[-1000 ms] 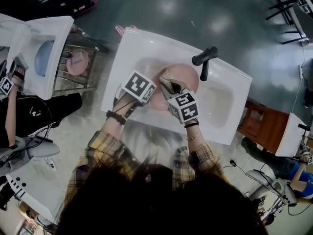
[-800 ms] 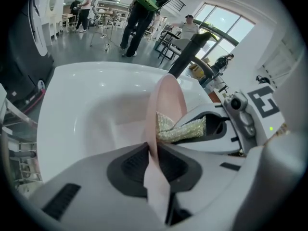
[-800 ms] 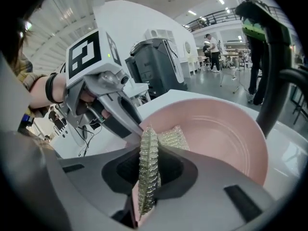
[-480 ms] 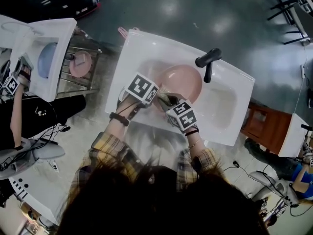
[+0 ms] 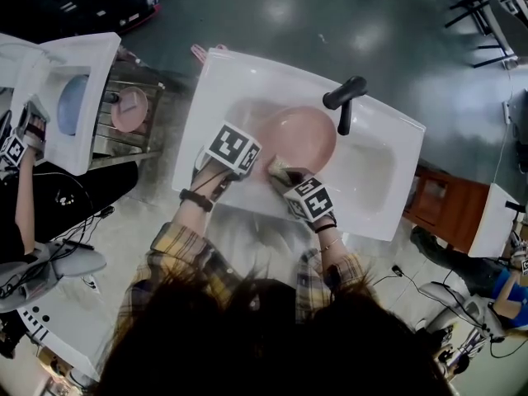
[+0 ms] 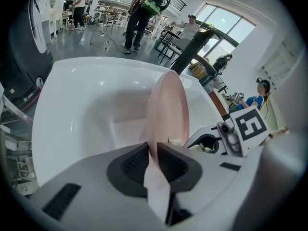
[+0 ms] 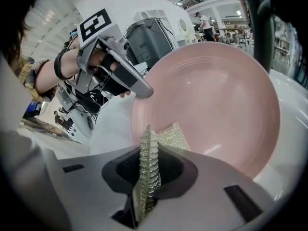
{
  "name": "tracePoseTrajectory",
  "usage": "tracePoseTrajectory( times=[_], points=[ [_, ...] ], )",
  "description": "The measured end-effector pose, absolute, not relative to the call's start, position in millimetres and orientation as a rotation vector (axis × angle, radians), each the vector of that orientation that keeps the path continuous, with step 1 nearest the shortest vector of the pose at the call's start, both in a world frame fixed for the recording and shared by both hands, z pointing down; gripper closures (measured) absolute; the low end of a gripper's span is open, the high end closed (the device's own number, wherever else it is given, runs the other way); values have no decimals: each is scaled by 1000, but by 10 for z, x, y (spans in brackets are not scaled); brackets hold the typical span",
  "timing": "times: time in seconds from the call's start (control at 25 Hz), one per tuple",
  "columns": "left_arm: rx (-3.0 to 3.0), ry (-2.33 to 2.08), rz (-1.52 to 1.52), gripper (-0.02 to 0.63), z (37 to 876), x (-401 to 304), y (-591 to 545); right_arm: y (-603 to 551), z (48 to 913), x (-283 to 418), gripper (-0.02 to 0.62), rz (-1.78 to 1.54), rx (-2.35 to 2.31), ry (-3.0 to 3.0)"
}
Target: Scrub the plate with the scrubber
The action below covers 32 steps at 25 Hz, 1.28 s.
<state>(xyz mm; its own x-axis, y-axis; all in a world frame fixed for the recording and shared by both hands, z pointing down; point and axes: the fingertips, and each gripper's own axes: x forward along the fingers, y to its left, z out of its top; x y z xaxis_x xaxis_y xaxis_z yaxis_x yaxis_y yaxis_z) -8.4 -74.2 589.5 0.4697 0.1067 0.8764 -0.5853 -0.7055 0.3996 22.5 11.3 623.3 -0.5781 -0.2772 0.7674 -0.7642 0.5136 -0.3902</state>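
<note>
Mid-scrub. Left tongs clamp plate rim (plate tilted in sink); right tongs clamp scrubber at its lower edge. Next: press, sweep across.

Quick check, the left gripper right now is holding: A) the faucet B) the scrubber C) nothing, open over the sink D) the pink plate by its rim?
D: in the left gripper view the left gripper is clamped on the rim of the pink plate, while the scrubber sits in the right gripper.
</note>
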Motion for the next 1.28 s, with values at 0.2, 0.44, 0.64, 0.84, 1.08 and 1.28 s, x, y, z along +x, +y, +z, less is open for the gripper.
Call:
tracePoseTrajectory(
  times=[0.2,0.44,0.64,0.84,1.08,1.28],
  points=[
    [2022,-388,1278,551,5904,-60,-732,109,6321,628,528,1024,958,-2048],
    [2026,-378,1282,549,5909,-31,-724,-52,6290,973,528,1027,1100,-2012],
    [2020,-372,1282,549,5933,-31,-718,-235,6198,1167,528,990,1248,-1986],
    [2006,-384,1274,549,5990,-39,-733,-361,6045,1228,528,922,1362,-1974],
    [1992,-440,1228,549,6143,-79,-776,-420,5812,1125,528,915,1380,-2060],
    [1957,-524,1150,552,6283,-84,-807,-467,5612,982,528,902,1384,-2135]
  ],
)
